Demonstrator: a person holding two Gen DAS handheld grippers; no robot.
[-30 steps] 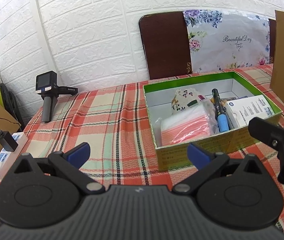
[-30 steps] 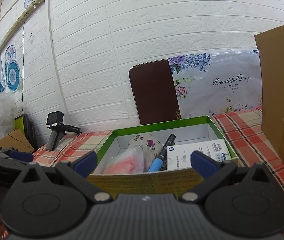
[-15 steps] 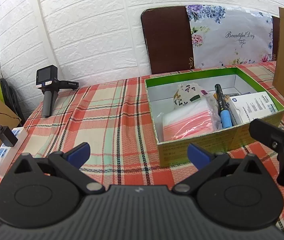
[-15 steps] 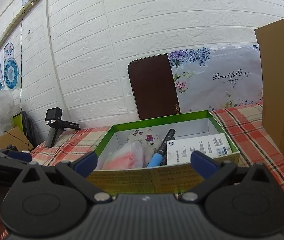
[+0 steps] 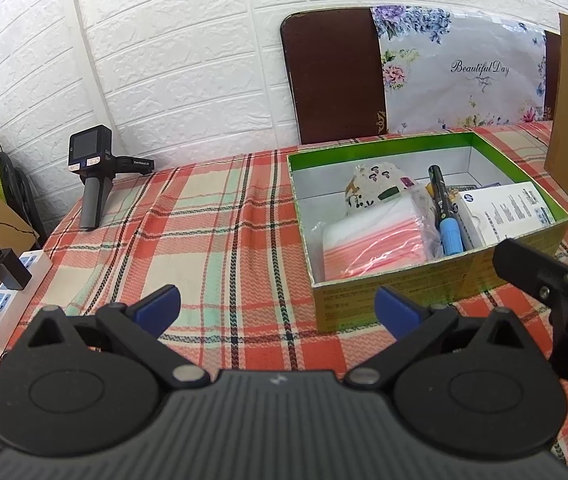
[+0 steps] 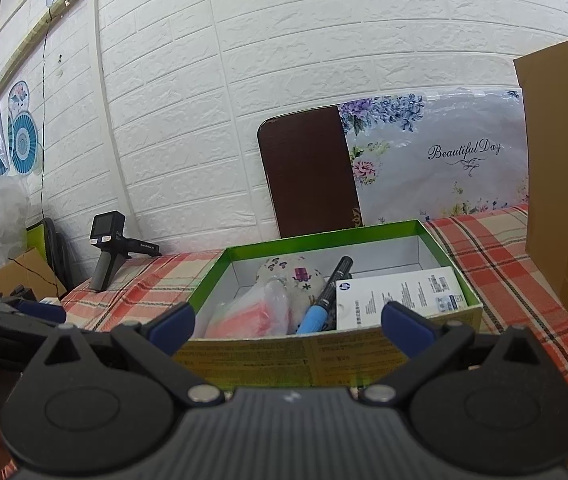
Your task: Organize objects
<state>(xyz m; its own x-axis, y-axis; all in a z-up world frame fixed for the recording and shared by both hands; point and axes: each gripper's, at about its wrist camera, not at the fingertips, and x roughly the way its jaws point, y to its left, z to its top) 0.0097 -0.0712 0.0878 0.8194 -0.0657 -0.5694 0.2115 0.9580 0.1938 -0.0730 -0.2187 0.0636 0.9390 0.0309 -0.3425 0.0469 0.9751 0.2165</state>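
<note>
- At the right half of the surface (image 5: 204,240) stands the green box (image 5: 384,152), and everything to be tidied lies in it: a floral pouch (image 5: 372,188), a pink packet (image 5: 372,248), a blue-tipped pen (image 5: 446,216) and a white leaflet (image 5: 508,208).
- Compared with a second ago, the contents lie just as they did; only the views have shifted, the left one now looking slightly higher and further back over the box.
- Just short of the box's near wall, the left gripper (image 5: 278,306) has its jaws spread wide and empty.
- Facing the same wall, the right gripper (image 6: 288,316) also has its jaws spread and grips nothing.
- Away at the far left, a handheld device (image 5: 96,176) stands alone on the cloth.
- Judging by this, the sorting looks finished and both tools are backing away.
</note>
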